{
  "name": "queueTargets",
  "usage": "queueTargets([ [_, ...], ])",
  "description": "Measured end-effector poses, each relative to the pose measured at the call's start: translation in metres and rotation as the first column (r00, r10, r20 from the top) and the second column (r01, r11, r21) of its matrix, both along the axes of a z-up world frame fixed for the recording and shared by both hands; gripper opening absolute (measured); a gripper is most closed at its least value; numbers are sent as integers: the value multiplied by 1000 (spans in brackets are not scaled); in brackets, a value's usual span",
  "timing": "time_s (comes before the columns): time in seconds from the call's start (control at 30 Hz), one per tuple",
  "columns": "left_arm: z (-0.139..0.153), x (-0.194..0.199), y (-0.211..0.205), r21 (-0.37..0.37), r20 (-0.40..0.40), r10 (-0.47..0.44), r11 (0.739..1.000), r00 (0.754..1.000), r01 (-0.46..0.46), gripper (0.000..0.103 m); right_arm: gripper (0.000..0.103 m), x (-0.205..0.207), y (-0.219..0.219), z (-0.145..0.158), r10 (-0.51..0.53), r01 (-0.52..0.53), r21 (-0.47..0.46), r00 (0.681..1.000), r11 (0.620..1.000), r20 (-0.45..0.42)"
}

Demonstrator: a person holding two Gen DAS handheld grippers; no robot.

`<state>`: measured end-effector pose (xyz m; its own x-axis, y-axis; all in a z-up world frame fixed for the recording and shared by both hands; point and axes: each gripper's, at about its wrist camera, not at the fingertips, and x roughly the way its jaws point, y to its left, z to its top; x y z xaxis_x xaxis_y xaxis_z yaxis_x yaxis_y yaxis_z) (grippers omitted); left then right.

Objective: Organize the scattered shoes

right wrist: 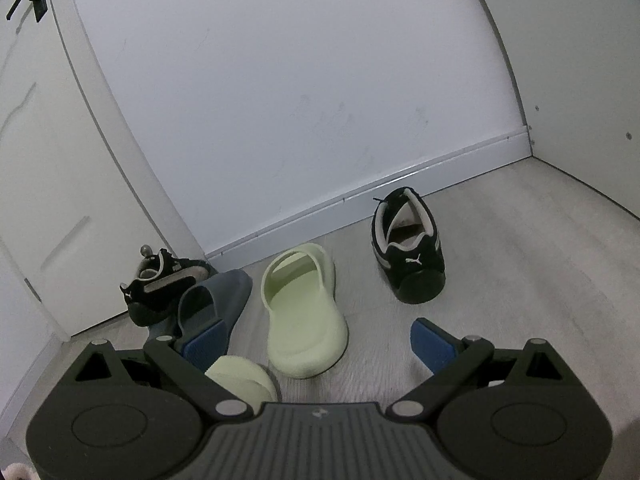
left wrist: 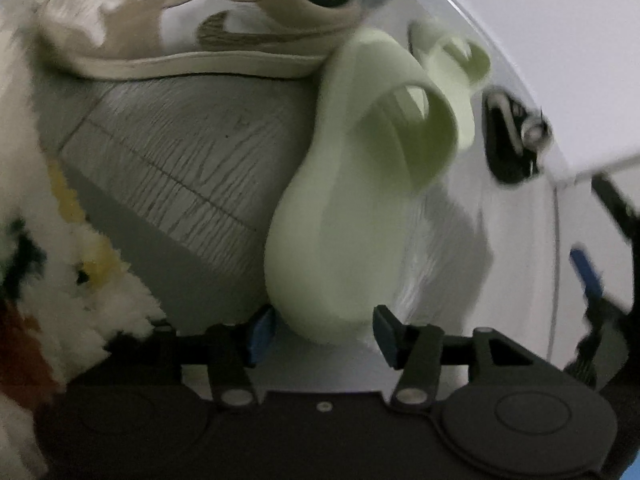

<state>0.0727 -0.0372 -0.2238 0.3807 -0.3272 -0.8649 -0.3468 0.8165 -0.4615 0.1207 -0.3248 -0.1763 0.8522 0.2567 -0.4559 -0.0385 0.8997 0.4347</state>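
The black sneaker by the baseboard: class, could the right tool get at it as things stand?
Probably yes. The right tool is open and holds nothing, and bare floor lies between it and the black sneaker. The green slide sits off to the left, not in the way.

Left wrist close, blurred; right higher, facing wall; both perhaps share green slide point(left wrist: 340, 216).

Motion blurs the tan sneaker point(left wrist: 192, 28) — its top cut off — and a second green slide point(left wrist: 452, 60).
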Motion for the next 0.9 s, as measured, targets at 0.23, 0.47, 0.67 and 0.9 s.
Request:
queueTargets([
  [0.23, 25, -9, 20, 2, 99, -44, 999, 994, 44, 56, 96, -1, 14, -3, 56, -56, -2, 998, 998, -8],
  [0.47, 86, -1, 94, 295, 391, 23, 944, 920, -149, 62, 55, 0, 64, -2, 245, -243, 81, 969, 967, -17],
  [0.67, 93, 14, 144, 489, 516, 22, 813, 856, -316, 76, 47, 11, 178, -13, 485, -495, -51, 864, 867, -136],
  [0.9, 46, 40, 223, 155, 501, 343, 867, 794, -473, 75, 14, 48, 235, -55, 330, -402, -197, 889, 894, -317],
])
